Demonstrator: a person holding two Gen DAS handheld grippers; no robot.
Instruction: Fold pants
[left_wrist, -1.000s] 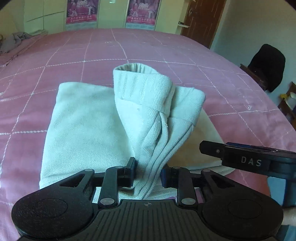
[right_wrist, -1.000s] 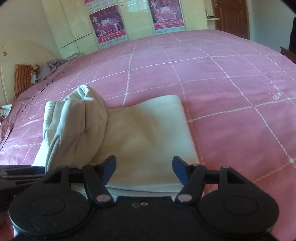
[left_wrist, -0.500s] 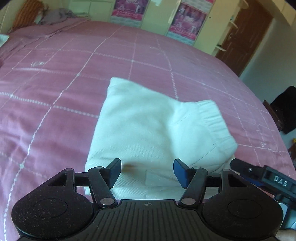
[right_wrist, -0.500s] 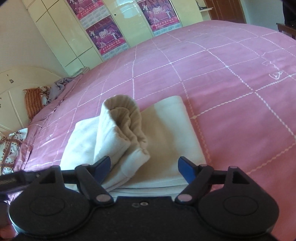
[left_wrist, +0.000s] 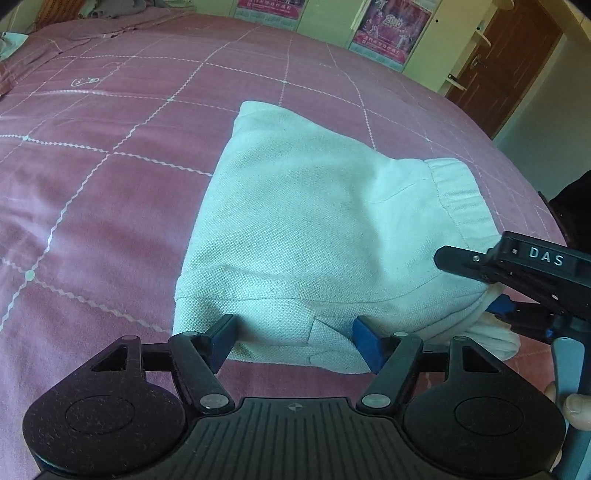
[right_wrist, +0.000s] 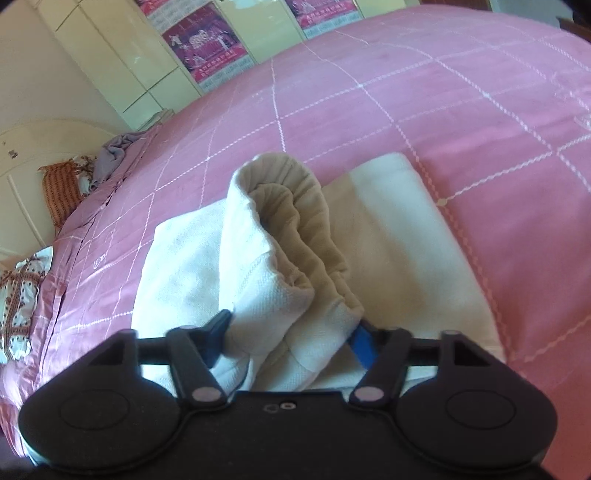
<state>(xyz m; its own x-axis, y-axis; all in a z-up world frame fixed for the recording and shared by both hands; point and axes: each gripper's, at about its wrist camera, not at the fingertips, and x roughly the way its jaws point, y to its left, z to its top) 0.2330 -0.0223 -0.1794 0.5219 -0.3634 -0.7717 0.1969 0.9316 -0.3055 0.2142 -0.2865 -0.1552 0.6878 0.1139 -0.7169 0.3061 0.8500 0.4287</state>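
On the pink bedspread (left_wrist: 110, 206), the left gripper (left_wrist: 293, 341) opens over folded pants (left_wrist: 314, 229) while the right gripper (right_wrist: 291, 341) closes around their waistband.

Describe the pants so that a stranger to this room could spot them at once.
Start from the big bed with the pink checked cover. The pants lie on it near its edge, a pale, off-white folded bundle with a gathered waistband. Nothing else on the cover's open middle is pale; the other cloth is a greyish heap far off by the pillows.
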